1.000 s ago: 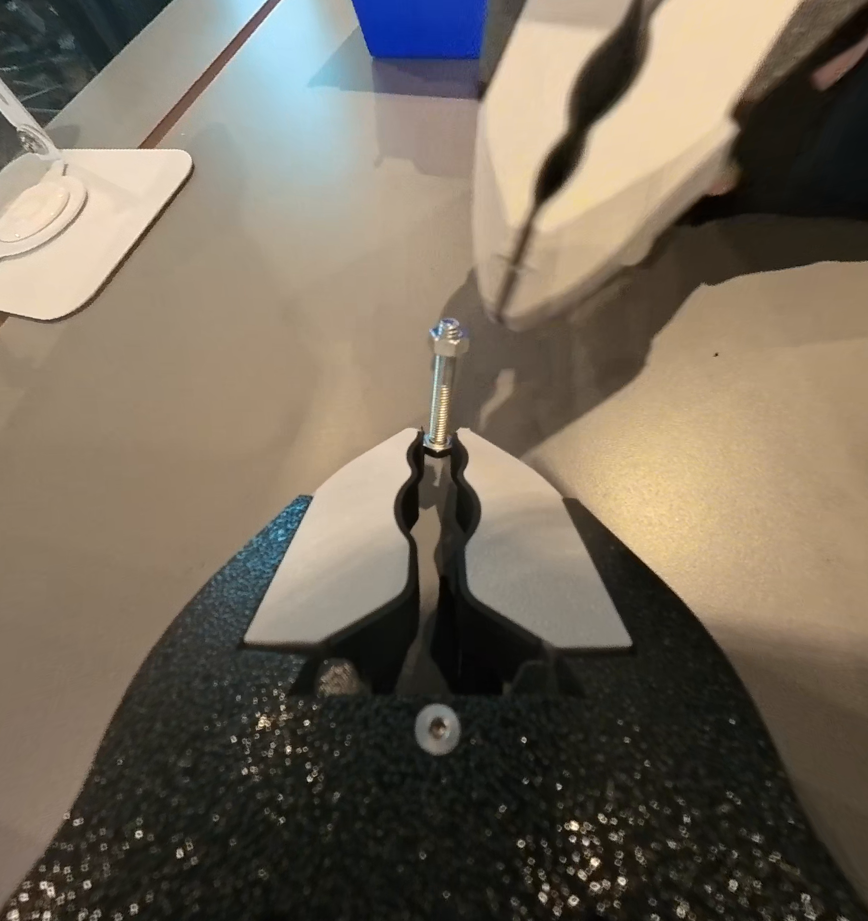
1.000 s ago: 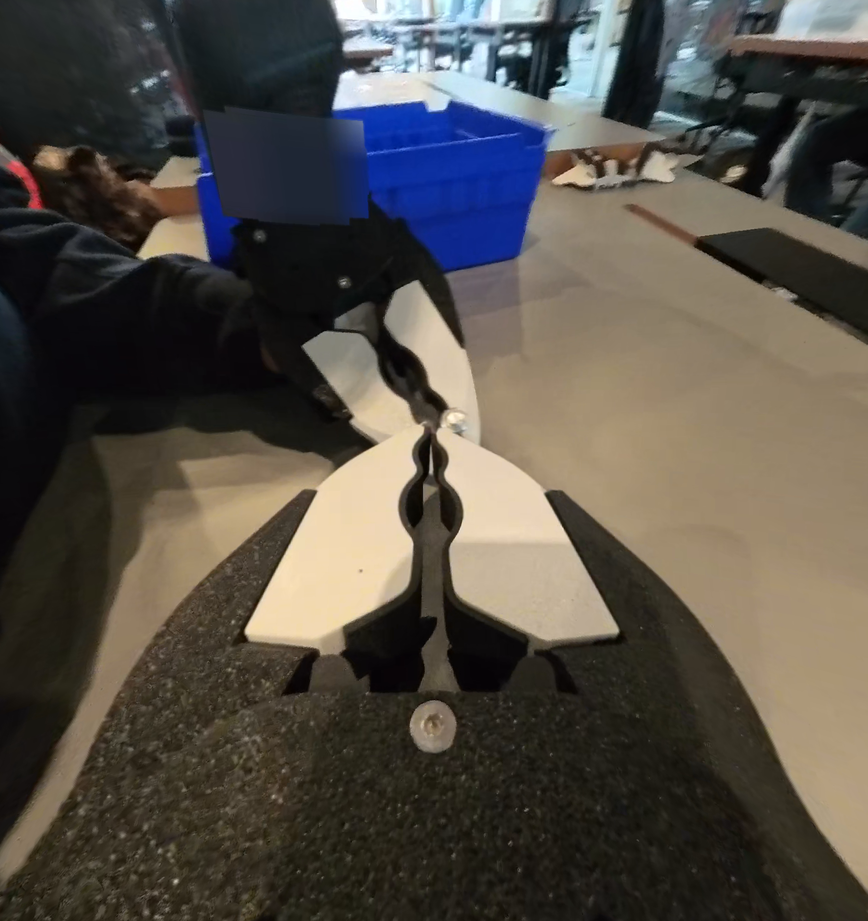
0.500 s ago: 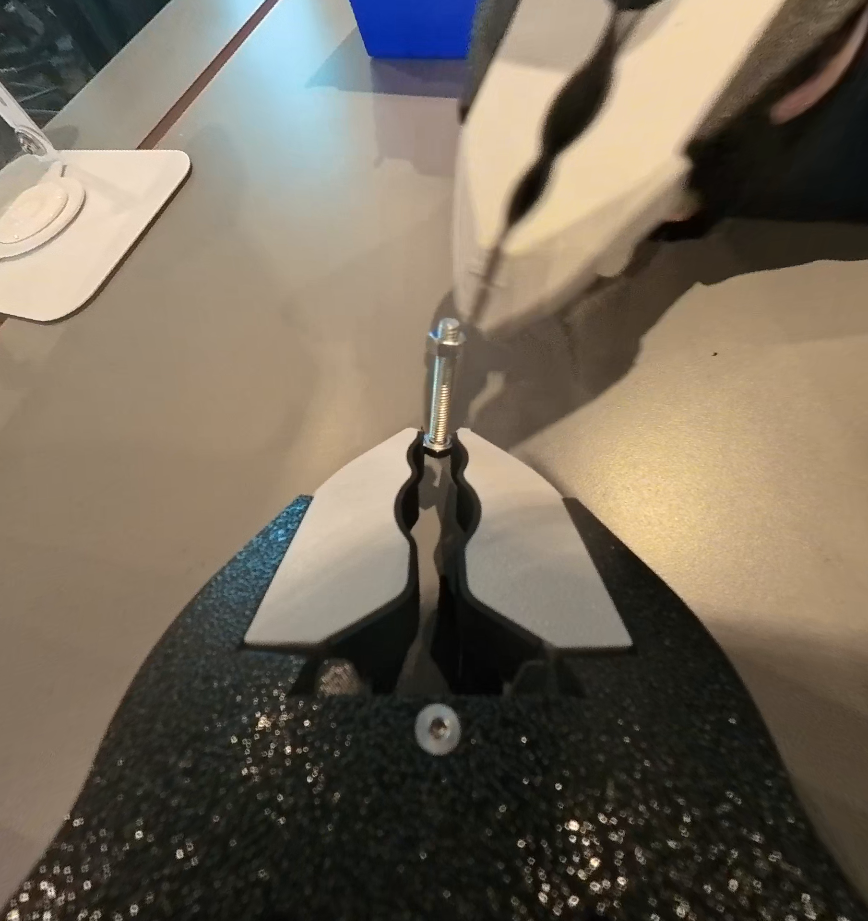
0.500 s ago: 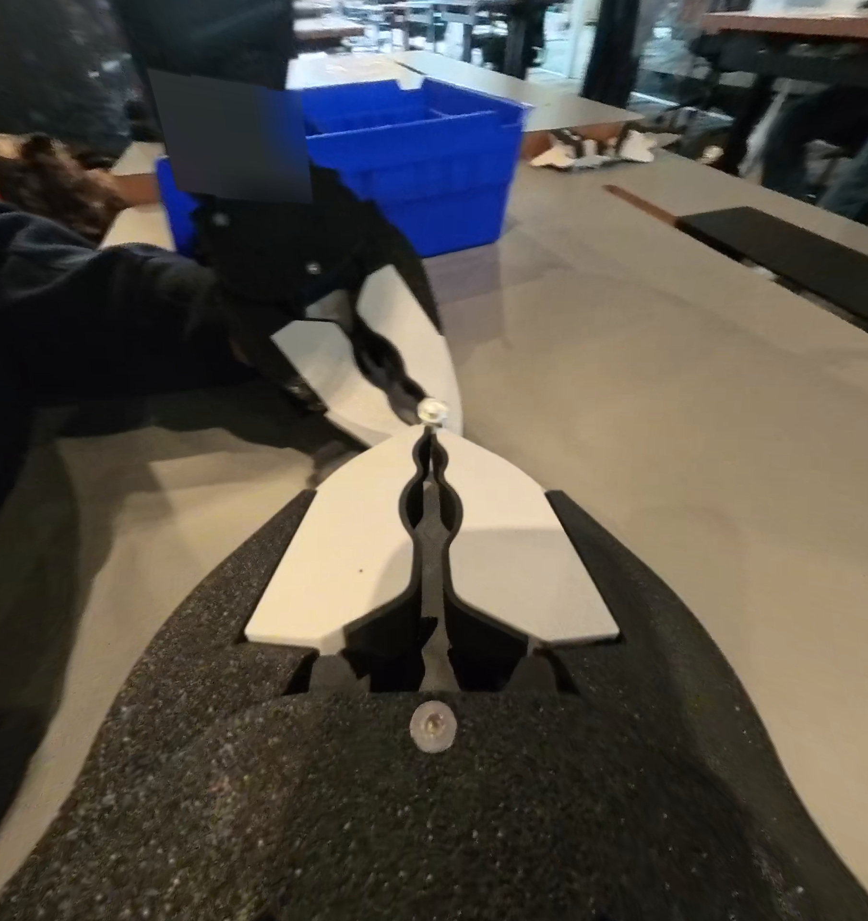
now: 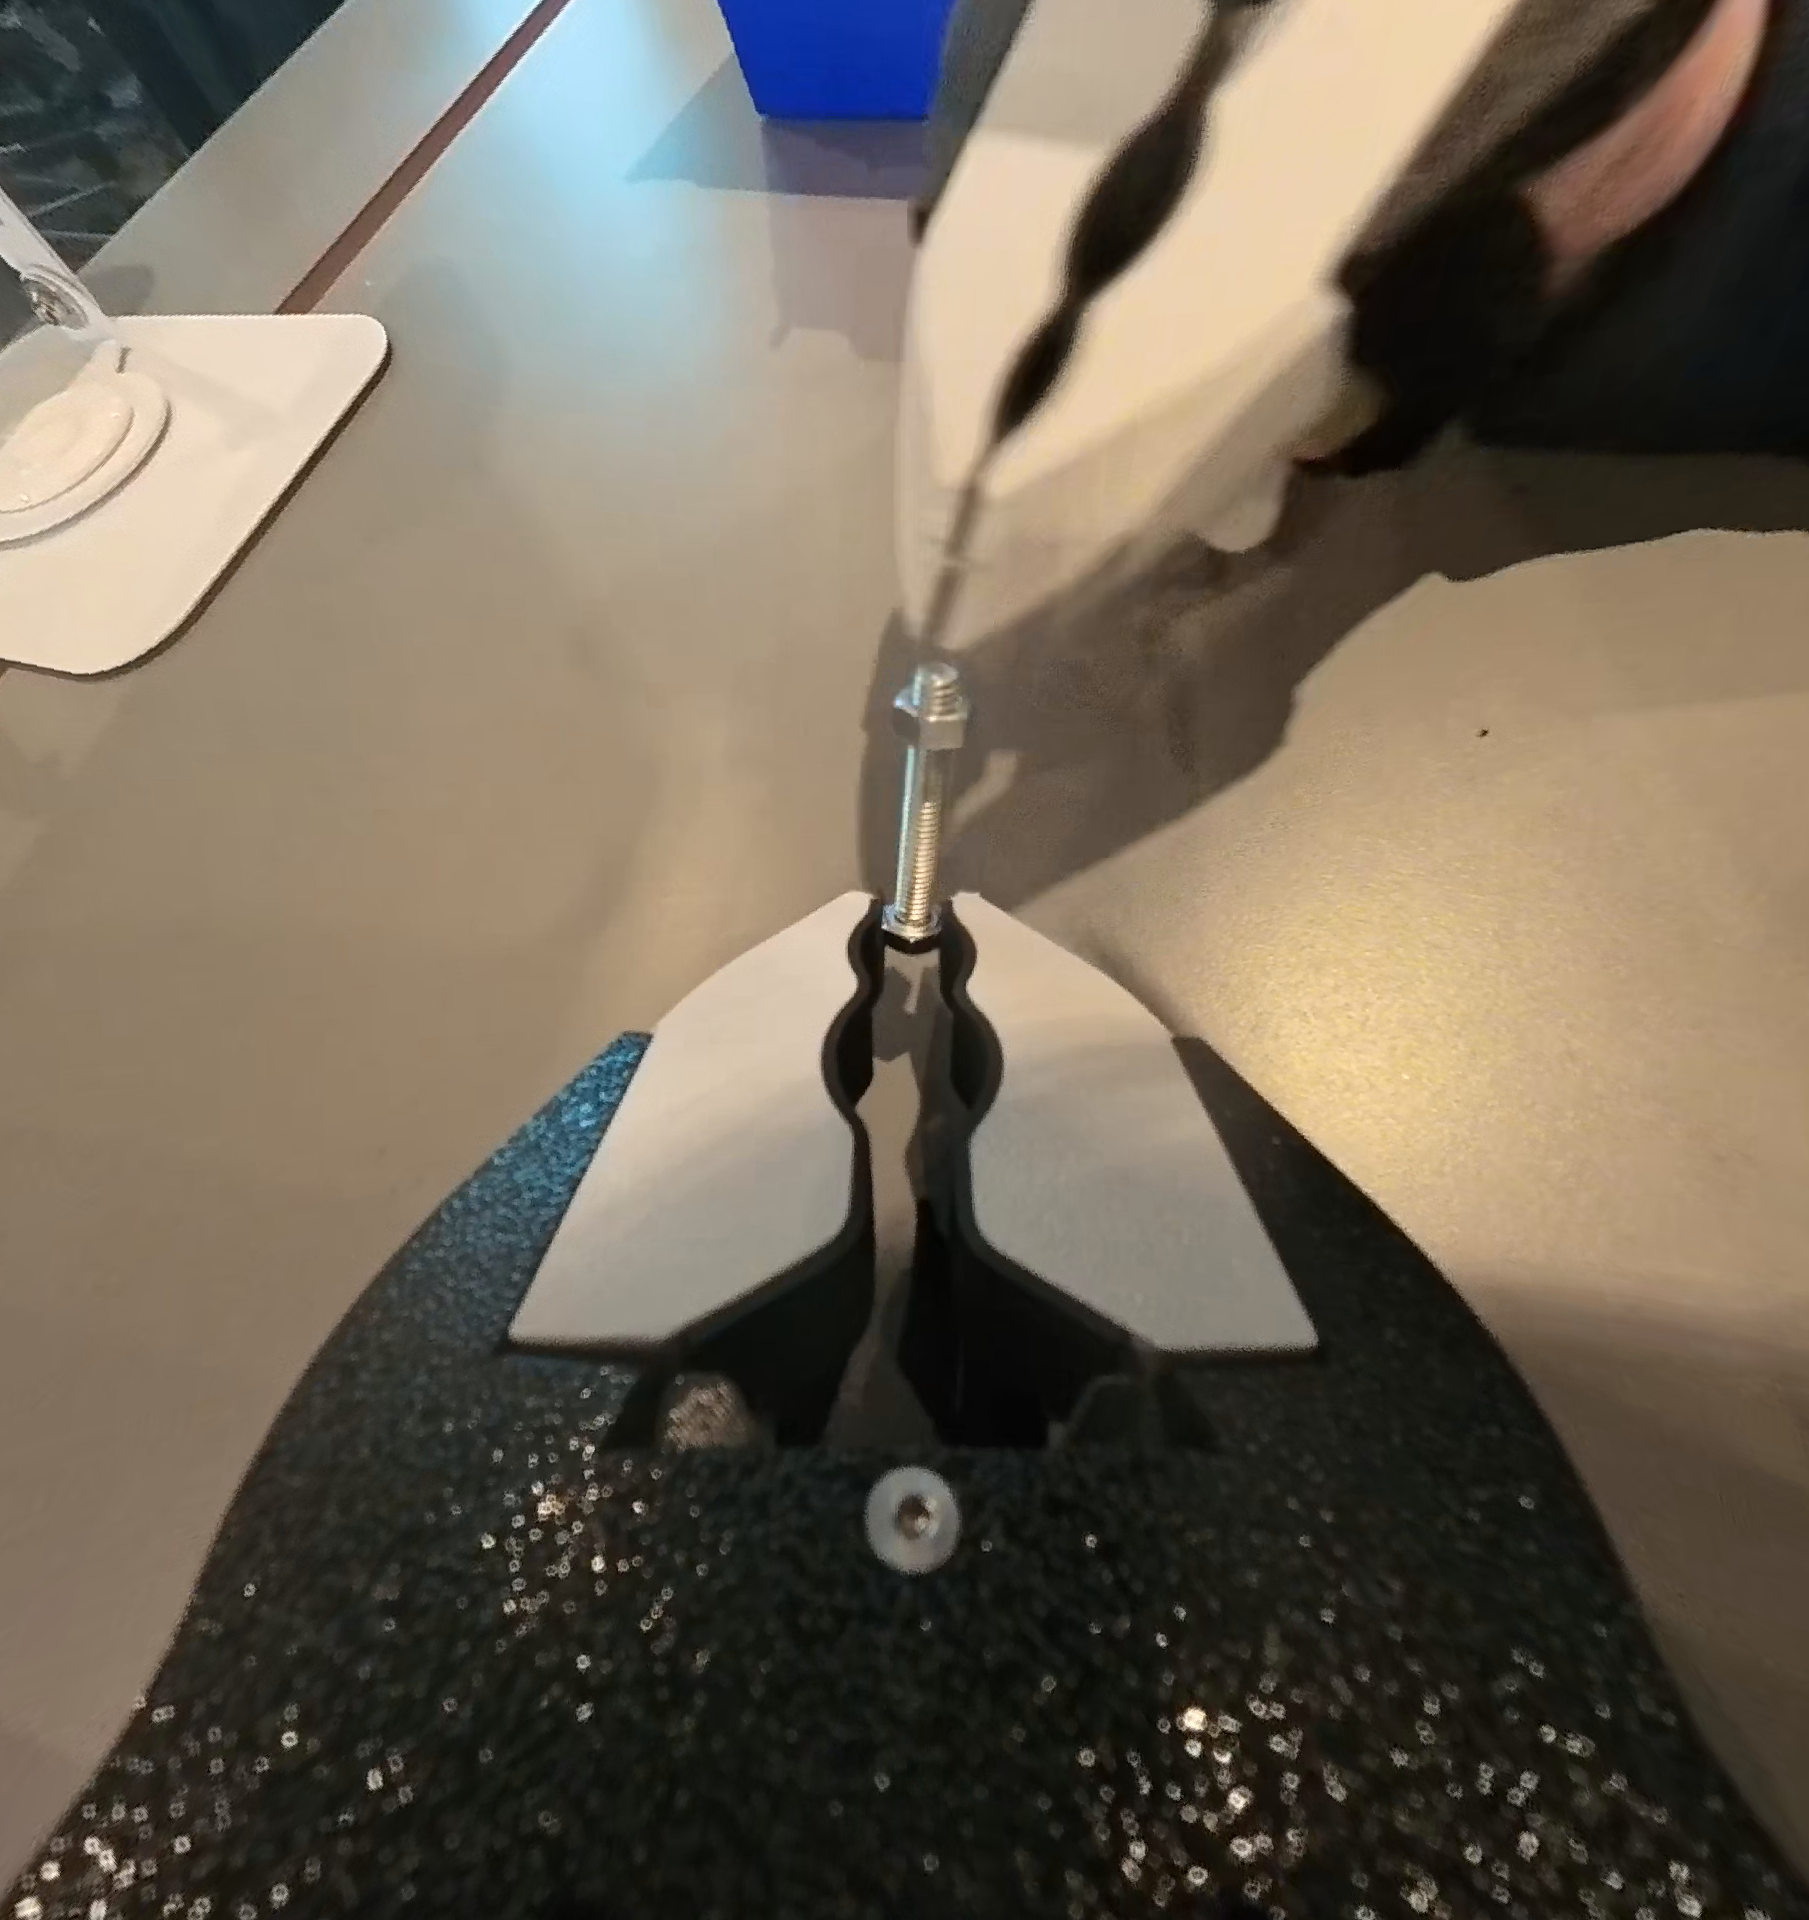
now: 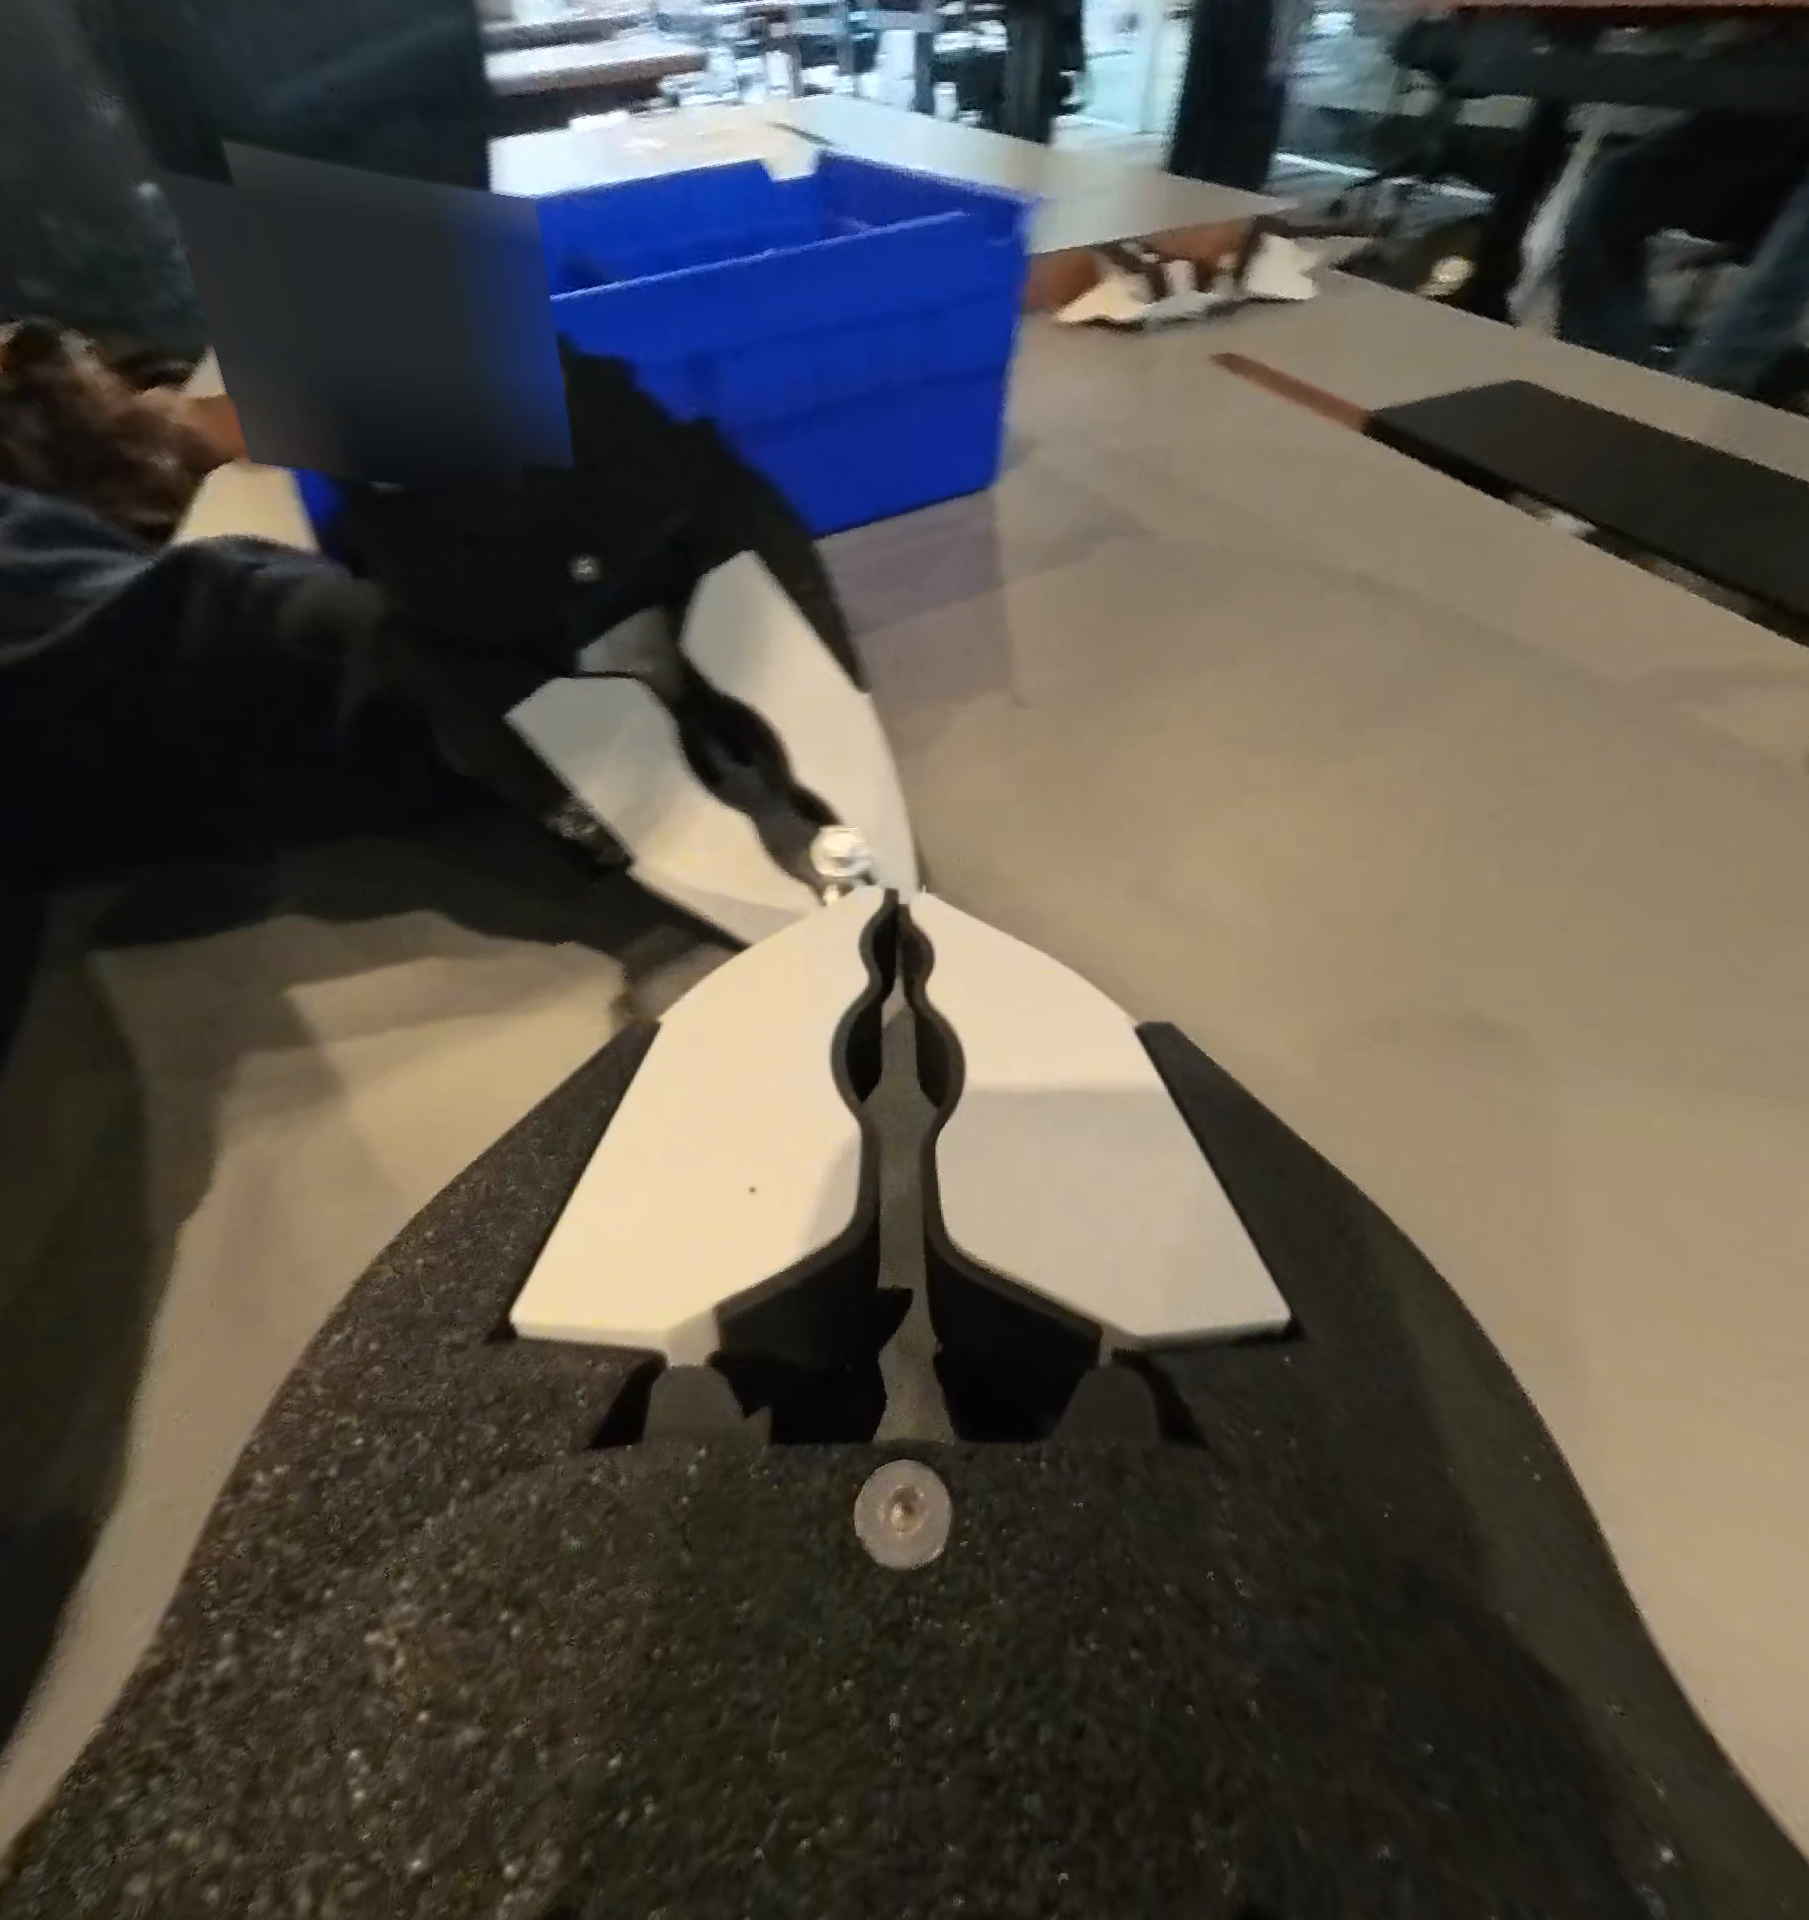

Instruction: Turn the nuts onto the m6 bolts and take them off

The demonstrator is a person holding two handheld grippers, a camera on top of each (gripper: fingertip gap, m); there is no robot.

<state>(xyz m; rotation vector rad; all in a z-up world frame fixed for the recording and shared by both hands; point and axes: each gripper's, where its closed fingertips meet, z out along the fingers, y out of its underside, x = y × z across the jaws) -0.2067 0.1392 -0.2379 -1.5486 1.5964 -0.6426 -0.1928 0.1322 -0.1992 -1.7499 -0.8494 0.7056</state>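
Note:
In the left wrist view my left gripper (image 5: 910,916) is shut on the head end of a silver M6 bolt (image 5: 918,821). The bolt points forward over the grey table (image 5: 464,831). A hex nut (image 5: 929,717) sits near the bolt's far end, with a little thread showing beyond it. My right gripper (image 5: 933,623) comes in from the upper right, blurred, jaws together, its tips just at the bolt's end. In the right wrist view my right gripper (image 6: 898,909) is shut and holds nothing. The left gripper (image 6: 827,883) with the nut (image 6: 843,854) is just beyond its tips.
A blue bin (image 6: 827,343) stands at the back of the table and also shows in the left wrist view (image 5: 838,52). A white stand base (image 5: 152,488) lies at the left. A black mat (image 6: 1627,488) lies at the right. A person's dark sleeve (image 6: 100,675) reaches in from the left. There is about 5 cm between the tips of the two grippers.
My right gripper has moved down and left to the bolt's end. A little thread now shows beyond the nut. My left gripper has kept still with the bolt.

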